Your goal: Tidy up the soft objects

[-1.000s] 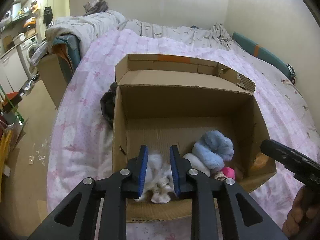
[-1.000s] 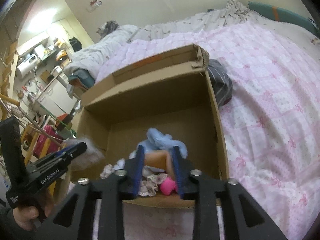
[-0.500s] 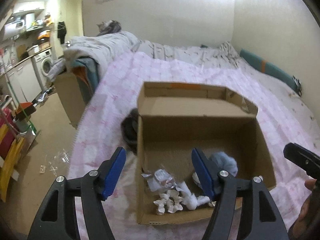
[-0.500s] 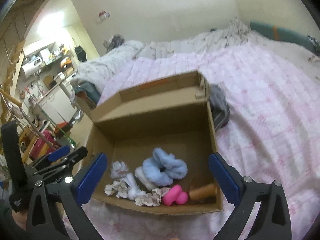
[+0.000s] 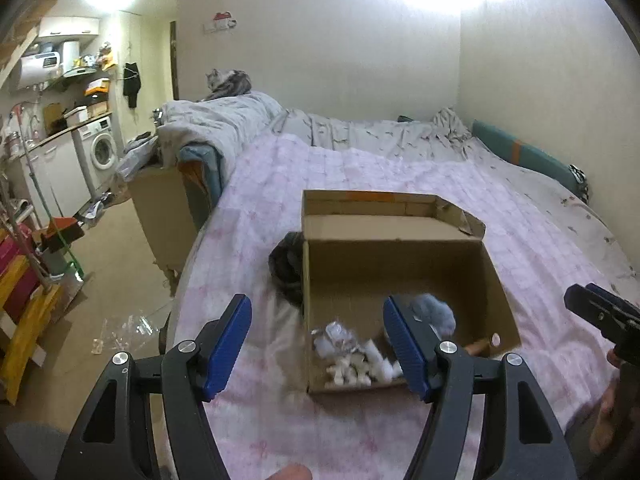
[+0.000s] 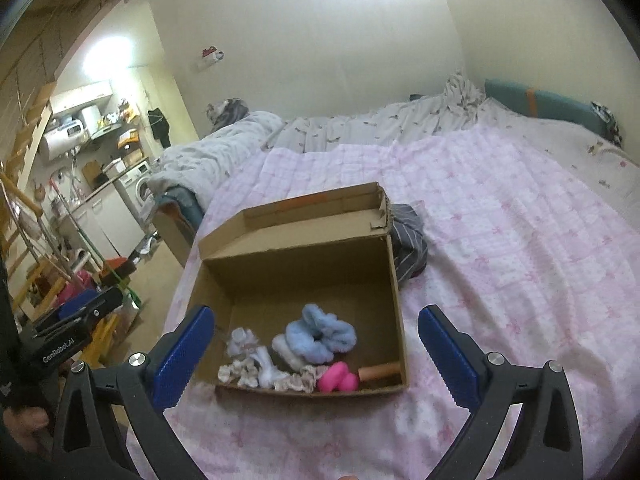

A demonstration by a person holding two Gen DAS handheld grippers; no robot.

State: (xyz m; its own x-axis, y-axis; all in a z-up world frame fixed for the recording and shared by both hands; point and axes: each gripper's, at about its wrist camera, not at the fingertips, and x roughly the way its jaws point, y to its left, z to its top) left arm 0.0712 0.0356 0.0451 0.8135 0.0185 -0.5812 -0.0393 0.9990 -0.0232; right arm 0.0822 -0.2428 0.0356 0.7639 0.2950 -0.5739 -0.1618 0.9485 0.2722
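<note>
In the left wrist view, the left gripper (image 5: 316,344) stands spread and empty at the bottom of the frame, its jaws having just opened, with the cardboard box (image 5: 400,258) at center on the pink bedspread (image 5: 400,172). In the right wrist view, the right gripper (image 6: 316,356) gapes wide and empty at the bottom, also just opened, framing the box (image 6: 296,268), whose near edge holds a blue fluffy scrunchie (image 6: 320,336), white socks (image 6: 264,368) and a pink toy (image 6: 338,378).

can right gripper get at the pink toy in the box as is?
Probably yes. The right gripper is open and empty, the cardboard box is open-topped, and the pink toy lies uncovered at its near wall, beside the blue scrunchie.
</note>
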